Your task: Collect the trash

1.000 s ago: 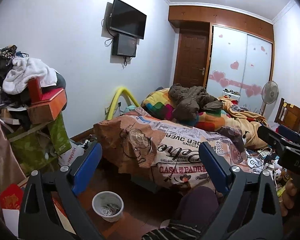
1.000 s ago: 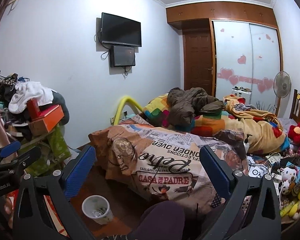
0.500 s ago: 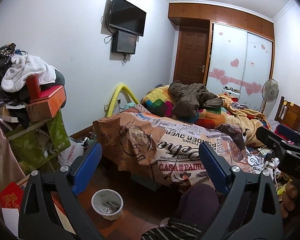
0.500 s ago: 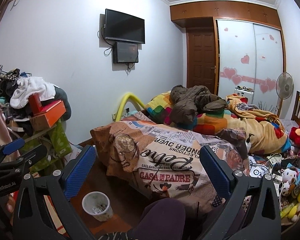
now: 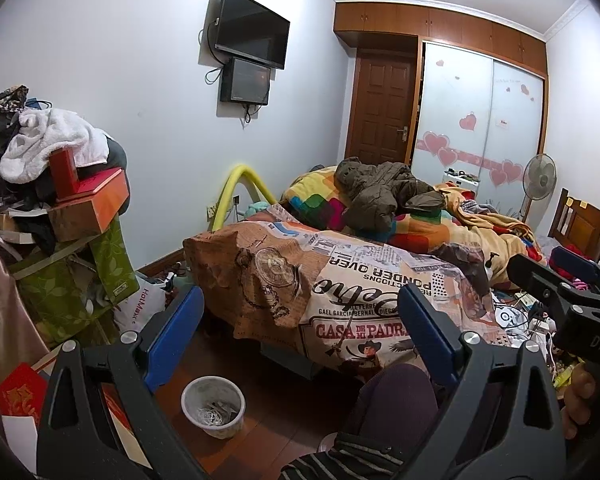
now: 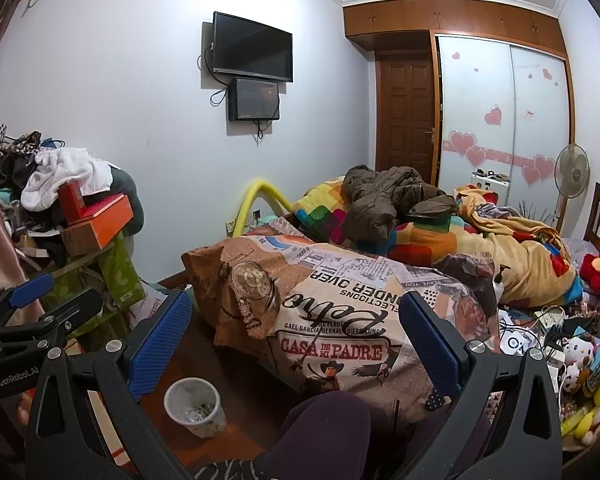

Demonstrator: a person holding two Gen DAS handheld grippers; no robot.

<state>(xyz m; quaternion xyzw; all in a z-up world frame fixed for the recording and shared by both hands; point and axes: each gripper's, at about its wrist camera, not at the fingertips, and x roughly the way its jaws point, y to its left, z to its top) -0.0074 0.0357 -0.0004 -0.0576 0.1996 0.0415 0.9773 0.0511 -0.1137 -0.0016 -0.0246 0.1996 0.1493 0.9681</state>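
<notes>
Both your claws, left gripper [image 5: 300, 336] and right gripper [image 6: 296, 340], hang wide and empty, bin [image 5: 213, 406] low left of centre by your knee [image 5: 392, 404], so reaching down risks tipping it or snagging the bedspread [image 5: 340, 284].

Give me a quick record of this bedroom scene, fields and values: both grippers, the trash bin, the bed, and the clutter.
left hand-held gripper: open, holding nothing
right hand-held gripper: open, holding nothing
trash bin: small white bin on the wood floor beside the bed, scraps inside
bed: covered by a printed blanket, brown jacket piled on top
left clutter: white towel over red and orange boxes
right clutter: cables and plush toys on the bed
</notes>
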